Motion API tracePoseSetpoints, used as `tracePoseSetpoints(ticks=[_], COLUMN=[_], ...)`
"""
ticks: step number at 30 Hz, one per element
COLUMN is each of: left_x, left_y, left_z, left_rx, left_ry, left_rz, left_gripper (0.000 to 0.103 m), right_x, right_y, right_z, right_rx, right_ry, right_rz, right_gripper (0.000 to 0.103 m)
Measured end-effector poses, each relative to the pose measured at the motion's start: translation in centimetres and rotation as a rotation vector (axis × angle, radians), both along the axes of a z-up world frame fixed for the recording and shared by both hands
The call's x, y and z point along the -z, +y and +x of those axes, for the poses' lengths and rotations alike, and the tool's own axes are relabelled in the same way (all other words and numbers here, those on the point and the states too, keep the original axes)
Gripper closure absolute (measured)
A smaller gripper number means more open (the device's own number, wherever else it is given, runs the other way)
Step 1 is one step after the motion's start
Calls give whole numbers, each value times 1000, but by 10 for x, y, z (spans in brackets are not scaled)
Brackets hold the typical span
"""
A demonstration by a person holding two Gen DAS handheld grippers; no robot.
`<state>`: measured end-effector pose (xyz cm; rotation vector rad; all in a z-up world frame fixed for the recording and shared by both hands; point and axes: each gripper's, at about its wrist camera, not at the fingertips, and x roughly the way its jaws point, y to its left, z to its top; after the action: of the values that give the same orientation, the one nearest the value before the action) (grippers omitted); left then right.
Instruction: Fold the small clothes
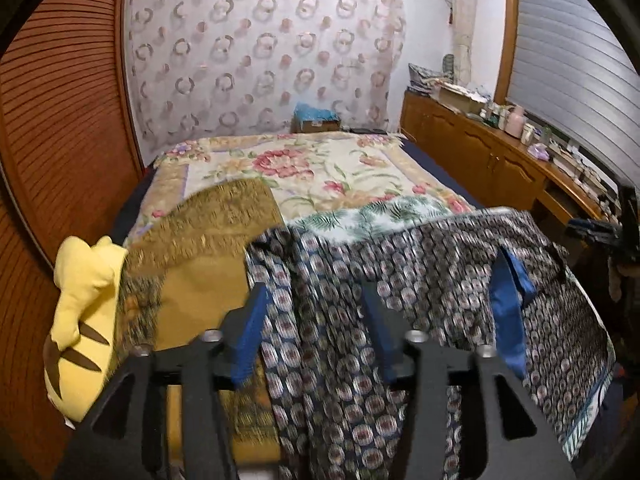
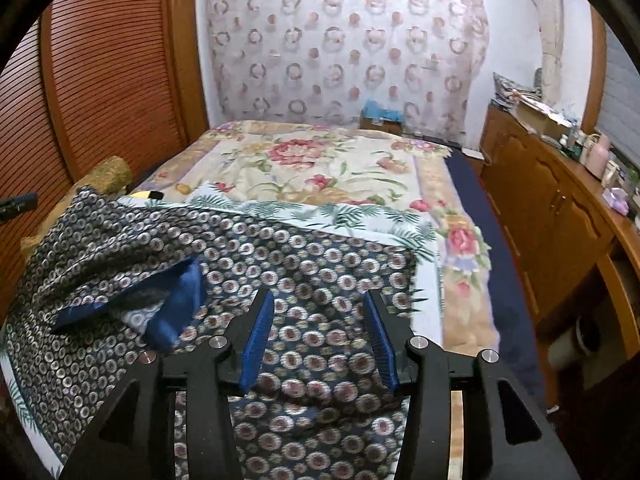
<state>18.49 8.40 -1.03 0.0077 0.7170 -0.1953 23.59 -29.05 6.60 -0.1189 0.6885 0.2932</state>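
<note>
Hovering with both pairs of fingers spread wide, pinching nothing: left gripper [image 1: 316, 332] and right gripper [image 2: 318, 340]. Lying under and ahead of both, draped over the floral bedspread [image 2: 340, 164]: dark navy medallion-print cloth garment [image 2: 312, 264], blue lining [image 2: 176, 300] showing left of the right fingers.

- Ahead of my fingers I see a bed [image 2: 472, 184] with a dark blue sheet, covered by a cream floral blanket [image 2: 320, 168].
- Just beyond the fingertips lies a white palm-leaf patterned cloth [image 2: 320, 212] on that blanket.
- Under and between the fingers spreads a dark navy garment with round medallion print [image 2: 312, 264], lying over the palm-leaf cloth.
- Left of the left fingers sit a mustard fringed cushion [image 1: 216, 220] and a yellow plush toy [image 1: 84, 320].
</note>
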Motion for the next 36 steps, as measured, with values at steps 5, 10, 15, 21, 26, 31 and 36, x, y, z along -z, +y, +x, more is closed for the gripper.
tracePoseSetpoints(ticks=[5, 10, 15, 21, 26, 31, 36], left_x=[14, 20, 31, 48, 57, 62, 64], left_y=[-6, -12, -9, -2, -8, -10, -6], left_z=[-28, -57, -69, -74, -75, -74, -72], left_rx=[26, 31, 14, -10, 9, 1, -17], left_ry=[9, 1, 16, 38, 52, 55, 58], left_rz=[-11, -14, 2, -19, -15, 2, 13], left_gripper=[34, 34, 34, 39, 59, 60, 60], right_x=[-1, 9, 17, 35, 45, 54, 41], right_y=[-9, 13, 27, 39, 44, 44, 26], right_z=[8, 14, 36, 68, 73, 70, 48], right_rx=[-65, -123, -153, -166, -158, -185, -215], right_ry=[20, 54, 89, 141, 162, 142, 59], right_rz=[30, 37, 35, 10, -52, -76, 17], right_gripper=[55, 55, 55, 55, 60, 97, 100])
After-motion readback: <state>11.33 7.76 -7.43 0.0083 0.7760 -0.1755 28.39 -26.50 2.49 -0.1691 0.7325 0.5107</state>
